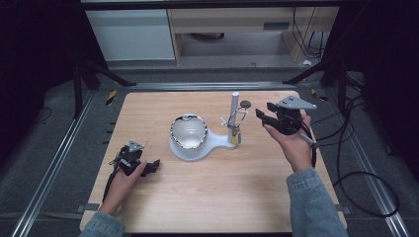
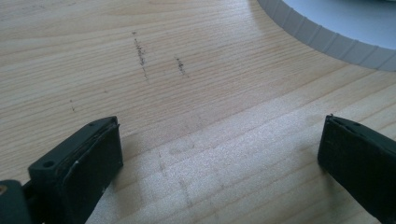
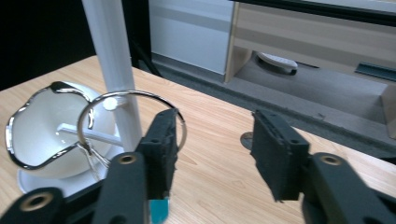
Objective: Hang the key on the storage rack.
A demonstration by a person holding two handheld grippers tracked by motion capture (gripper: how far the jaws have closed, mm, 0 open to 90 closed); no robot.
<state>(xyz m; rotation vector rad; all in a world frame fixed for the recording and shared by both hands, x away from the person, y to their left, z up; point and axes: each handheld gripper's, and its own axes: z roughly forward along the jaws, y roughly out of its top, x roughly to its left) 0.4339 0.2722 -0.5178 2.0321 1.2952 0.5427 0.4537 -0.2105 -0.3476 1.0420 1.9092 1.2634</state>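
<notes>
right gripper (image 1: 261, 118): jaws apart, nothing between, just right of key ring (image 3: 130, 122) hanging on one white stand (image 1: 234, 118) | left gripper (image 1: 153, 166): jaws wide, empty, near table's (image 1: 207, 197) left edge | one bowl (image 1: 188, 131) mid-table | bare wood in front

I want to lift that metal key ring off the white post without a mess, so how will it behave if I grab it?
The key ring looks like thin wire, so probably light and stiff. Its shiny metal may slip between the pads. It hangs on a peg of the white post, with keys dangling below, so it will likely swing, and pulling sideways might tip the stand.
</notes>
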